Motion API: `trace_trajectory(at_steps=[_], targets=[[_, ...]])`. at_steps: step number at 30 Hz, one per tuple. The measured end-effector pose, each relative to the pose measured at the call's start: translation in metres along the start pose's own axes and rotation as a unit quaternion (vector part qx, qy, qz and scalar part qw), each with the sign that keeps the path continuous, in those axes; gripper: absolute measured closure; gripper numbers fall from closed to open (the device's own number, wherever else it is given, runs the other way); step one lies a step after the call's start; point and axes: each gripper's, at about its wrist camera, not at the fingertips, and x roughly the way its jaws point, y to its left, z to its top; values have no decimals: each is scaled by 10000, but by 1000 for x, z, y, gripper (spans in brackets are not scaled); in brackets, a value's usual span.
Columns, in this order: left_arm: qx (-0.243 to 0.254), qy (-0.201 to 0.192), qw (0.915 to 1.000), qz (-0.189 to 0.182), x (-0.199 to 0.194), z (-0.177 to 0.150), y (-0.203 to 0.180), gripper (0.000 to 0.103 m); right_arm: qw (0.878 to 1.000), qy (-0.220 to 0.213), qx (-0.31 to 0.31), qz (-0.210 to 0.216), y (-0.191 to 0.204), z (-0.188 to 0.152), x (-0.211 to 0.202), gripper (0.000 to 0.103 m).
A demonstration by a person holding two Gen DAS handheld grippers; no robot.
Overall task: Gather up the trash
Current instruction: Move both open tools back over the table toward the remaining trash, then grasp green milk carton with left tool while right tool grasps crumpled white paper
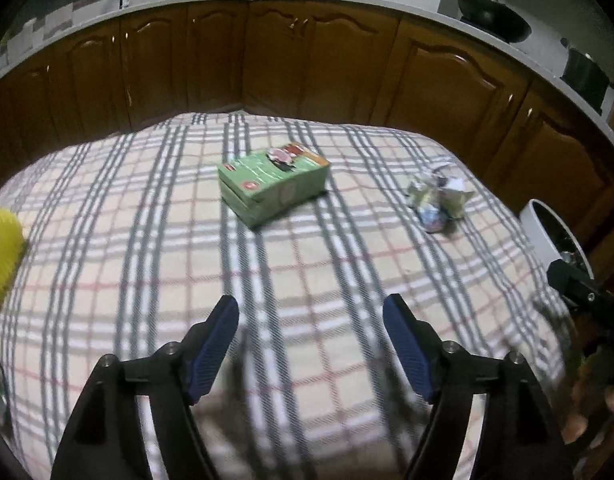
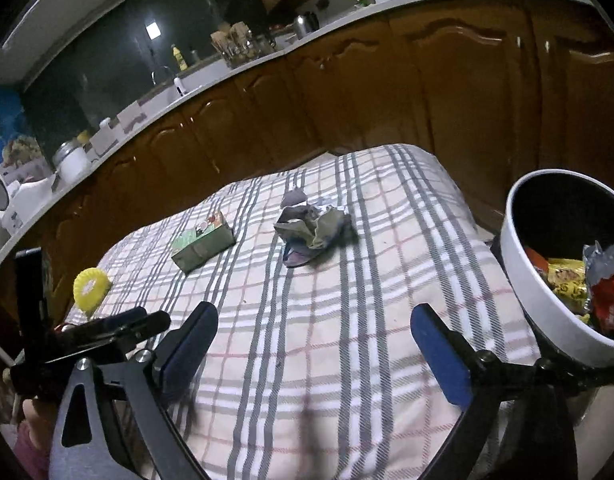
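Both grippers hang over the checked tablecloth [image 1: 147,240], jaws spread wide and empty. The crumpled wrapper [image 2: 313,230] lies well ahead of the right gripper [image 2: 313,344]; from the left gripper [image 1: 311,344] it sits ahead and to the right. A green carton [image 1: 273,182] lies left of it. The white bin [image 2: 547,292], holding wrappers, stands at the table's right edge.

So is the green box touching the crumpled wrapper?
Apart. The right wrist view shows bare checked cloth between the green box and the crumpled wrapper.
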Motion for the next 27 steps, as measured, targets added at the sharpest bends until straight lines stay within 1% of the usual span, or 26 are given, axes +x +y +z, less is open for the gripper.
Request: trace_trajectory(at_steps=[3,7,9,12,13,15,17,21,25,27], targets=[[93,-10,9999,97,7,9,9,25,9999,152,55,41,2,4,10,5],[186,-40,9997,156,19,23,20,24,10000,43,43,12,8,8,18,5],[260,-57,9994,214,26,31,24,23,9999,-32,86,99,10,11,24,5],[460,138,9987,173,43,42,27,21,10000,47,46,51,16,16,35,5],[531,149,9983,193,47,46,27,21,10000,62,37,9,16,19,39,5],[724,58,9969,292,56,55,27,19,9998,104,139,90,15,22,47,5],[832,54,9956,428,66,63,28,19,9993,167,290,143,13,26,56,5],[934,28,9943,507,85,77,31,19,9995,159,275,47,15,36,67,5],[953,62,9948,360,103,87,32,19,9993,197,324,5,14,43,78,5],[990,98,9944,351,110,89,31,19,9990,279,358,-14,13,46,85,5]])
